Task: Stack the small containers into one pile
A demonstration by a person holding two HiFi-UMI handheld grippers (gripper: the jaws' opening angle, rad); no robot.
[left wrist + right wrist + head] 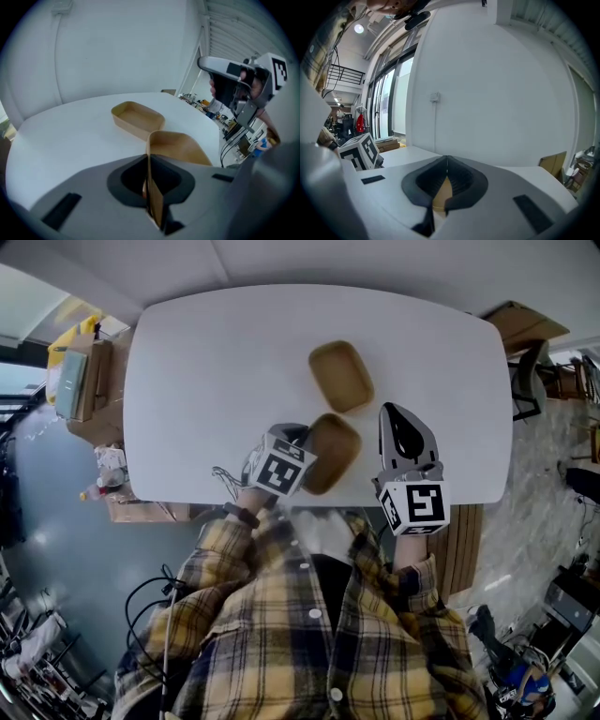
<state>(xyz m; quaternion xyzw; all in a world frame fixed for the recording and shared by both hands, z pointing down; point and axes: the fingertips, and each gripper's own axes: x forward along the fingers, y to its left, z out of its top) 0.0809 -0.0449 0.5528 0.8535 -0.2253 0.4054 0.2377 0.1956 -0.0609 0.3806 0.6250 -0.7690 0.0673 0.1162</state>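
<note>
A white table (206, 381) stands with cardboard boxes (89, 381) beside it.

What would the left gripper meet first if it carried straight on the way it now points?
Probably the far container, on the table just beyond the held container that the left gripper is shut on. The held one's far rim would likely touch it first, though height is unclear.

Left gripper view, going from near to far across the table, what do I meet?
Left gripper → tan oblong paper container pinched by its rim → second tan oblong paper container → white table's far edge.
</note>
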